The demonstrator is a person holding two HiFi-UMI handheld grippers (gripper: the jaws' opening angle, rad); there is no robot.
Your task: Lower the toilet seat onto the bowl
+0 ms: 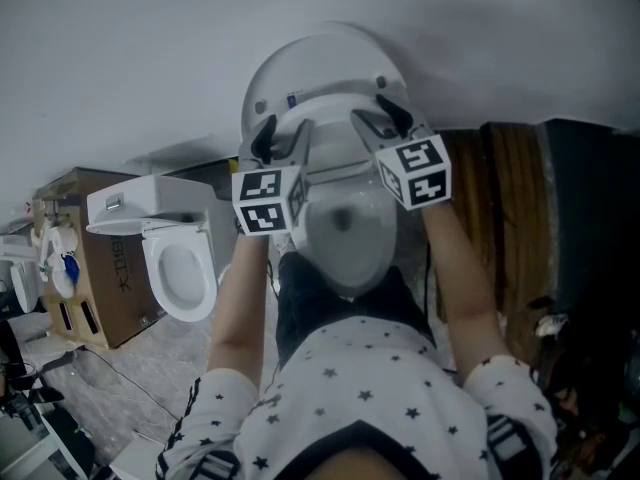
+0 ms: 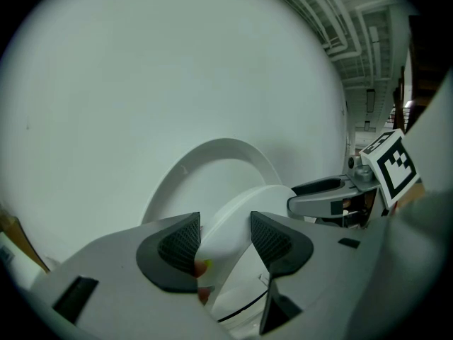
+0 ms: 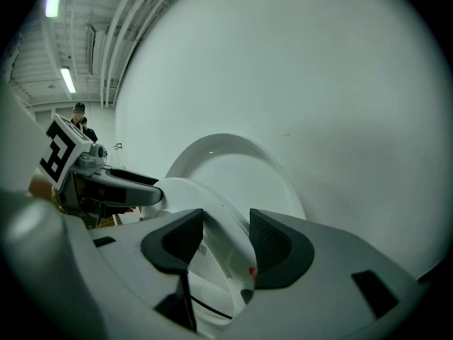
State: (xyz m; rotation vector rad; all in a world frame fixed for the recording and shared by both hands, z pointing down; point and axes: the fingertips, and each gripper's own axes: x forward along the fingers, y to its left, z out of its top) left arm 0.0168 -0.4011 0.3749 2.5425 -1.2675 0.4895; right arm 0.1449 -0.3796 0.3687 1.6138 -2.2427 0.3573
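A white toilet stands against the wall, its lid (image 1: 320,58) upright. The toilet seat (image 1: 335,138) is tilted forward off the lid, above the bowl (image 1: 350,243). My left gripper (image 1: 283,140) is shut on the seat's left rim and my right gripper (image 1: 381,116) on its right rim. In the left gripper view the seat (image 2: 230,214) fills the gap of the left gripper (image 2: 225,239), with the lid (image 2: 212,158) behind and the right gripper (image 2: 329,193) across. In the right gripper view the seat (image 3: 216,204) sits between the pads of the right gripper (image 3: 226,241).
A second toilet (image 1: 175,243) stands to the left beside a cardboard box (image 1: 85,268). A brown wooden panel (image 1: 510,208) and dark items lie to the right. Cables run over the floor at lower left. A person (image 3: 79,117) stands far off.
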